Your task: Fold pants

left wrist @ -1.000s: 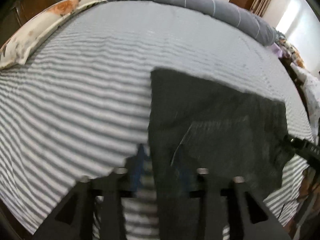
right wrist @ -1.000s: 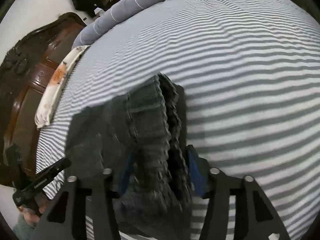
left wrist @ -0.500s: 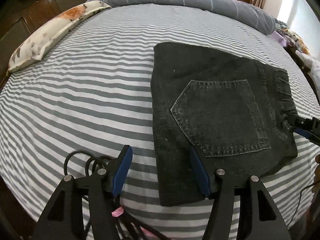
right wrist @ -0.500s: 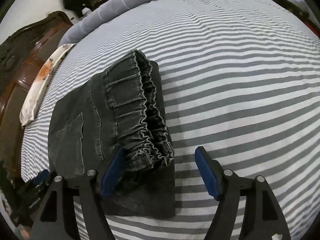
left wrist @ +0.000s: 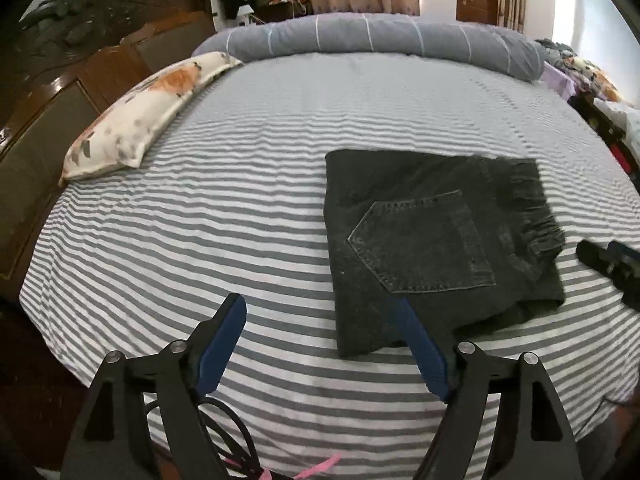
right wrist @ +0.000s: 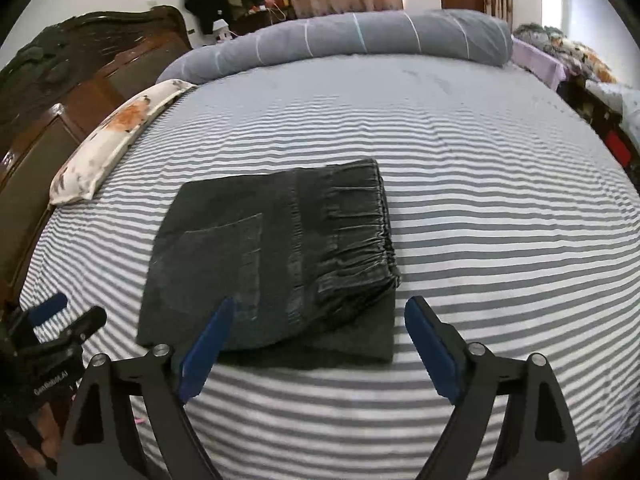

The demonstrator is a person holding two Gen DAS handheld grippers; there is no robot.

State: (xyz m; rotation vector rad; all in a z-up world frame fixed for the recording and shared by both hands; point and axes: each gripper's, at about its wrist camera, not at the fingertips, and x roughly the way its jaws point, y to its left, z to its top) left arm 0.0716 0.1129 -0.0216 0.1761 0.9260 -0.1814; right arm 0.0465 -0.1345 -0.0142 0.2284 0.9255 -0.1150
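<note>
bedroom (probably home): bed [left wrist: 280, 208], pillow [left wrist: 144, 120]

One marking found. In the right wrist view, the body of the left gripper [right wrist: 60, 322] at the lower left edge carries a short line of white capital lettering — it appears to begin "GAN" but is too small and skewed to read with confidence. In the left wrist view nothing legible appears: the pants [left wrist: 436, 240] show stitching on the back pocket only — no tag or brand patch can be made out. No numbers or signs can be read on any surface.
</note>
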